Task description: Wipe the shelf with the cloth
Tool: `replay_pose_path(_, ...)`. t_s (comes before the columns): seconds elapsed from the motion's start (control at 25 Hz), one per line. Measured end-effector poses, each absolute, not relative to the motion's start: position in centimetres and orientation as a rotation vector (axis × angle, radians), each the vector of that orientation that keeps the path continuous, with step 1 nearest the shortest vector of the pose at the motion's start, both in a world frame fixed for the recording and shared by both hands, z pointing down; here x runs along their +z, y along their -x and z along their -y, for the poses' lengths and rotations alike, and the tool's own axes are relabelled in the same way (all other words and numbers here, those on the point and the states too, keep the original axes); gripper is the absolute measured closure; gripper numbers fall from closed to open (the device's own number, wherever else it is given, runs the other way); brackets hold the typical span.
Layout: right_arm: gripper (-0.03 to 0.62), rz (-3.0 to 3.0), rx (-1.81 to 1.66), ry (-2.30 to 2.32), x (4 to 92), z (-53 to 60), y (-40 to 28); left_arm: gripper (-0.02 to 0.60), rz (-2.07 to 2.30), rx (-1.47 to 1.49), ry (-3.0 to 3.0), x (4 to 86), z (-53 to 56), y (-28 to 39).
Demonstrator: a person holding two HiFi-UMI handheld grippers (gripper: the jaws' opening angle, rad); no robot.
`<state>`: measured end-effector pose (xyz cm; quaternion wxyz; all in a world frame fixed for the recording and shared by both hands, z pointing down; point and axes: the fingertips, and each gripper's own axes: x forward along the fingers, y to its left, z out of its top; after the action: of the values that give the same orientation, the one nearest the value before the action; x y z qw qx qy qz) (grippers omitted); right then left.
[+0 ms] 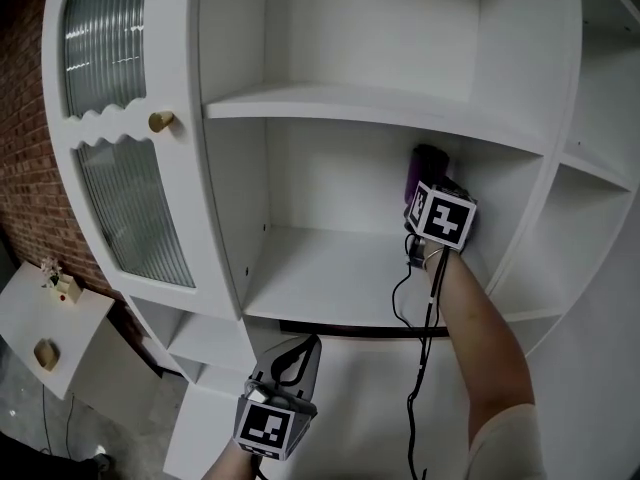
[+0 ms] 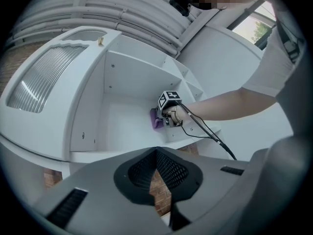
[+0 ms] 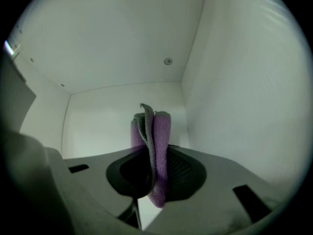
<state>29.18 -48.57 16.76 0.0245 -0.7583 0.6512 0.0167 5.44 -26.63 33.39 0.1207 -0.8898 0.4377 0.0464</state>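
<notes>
A white cabinet fills the head view; its middle shelf (image 1: 320, 286) is a bare white board. My right gripper (image 1: 425, 190) reaches into that compartment near its rear right corner and is shut on a folded purple cloth (image 1: 428, 164). In the right gripper view the cloth (image 3: 159, 131) stands upright between the jaws of the right gripper (image 3: 154, 150), pointing at the back wall beside the right side wall. My left gripper (image 1: 308, 342) hangs below the shelf's front edge, shut with nothing in it. The left gripper (image 2: 156, 150) looks up at the cloth (image 2: 155, 119).
A cabinet door (image 1: 120, 198) with ribbed glass and a brass knob (image 1: 160, 121) stands open at the left. A brick wall (image 1: 20, 118) and a small white table (image 1: 50, 318) lie beyond it. A black cable (image 1: 415, 368) trails from the right gripper. More compartments (image 1: 600, 168) sit to the right.
</notes>
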Motion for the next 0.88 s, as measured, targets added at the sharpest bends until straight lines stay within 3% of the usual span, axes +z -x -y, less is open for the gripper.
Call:
replay_pose_path(0.2,0.513,-2.072,0.007,2.171,16.6,47.5,-24.9,0.568,-1.275,0.089,2.588,33.6,26.3,-4.4)
replay_pose_path(0.6,0.513,-2.406,-0.040,1.843,19.9,47.7,-8.0,0.568,-1.323,0.107,2.536,33.6,26.8,0.3)
replay_pose_path(0.88,0.513,-2.484,-0.185,1.841,23.5,49.9,-3.2,0.568,-1.346,0.131,2.537,33.6,26.8,3.0)
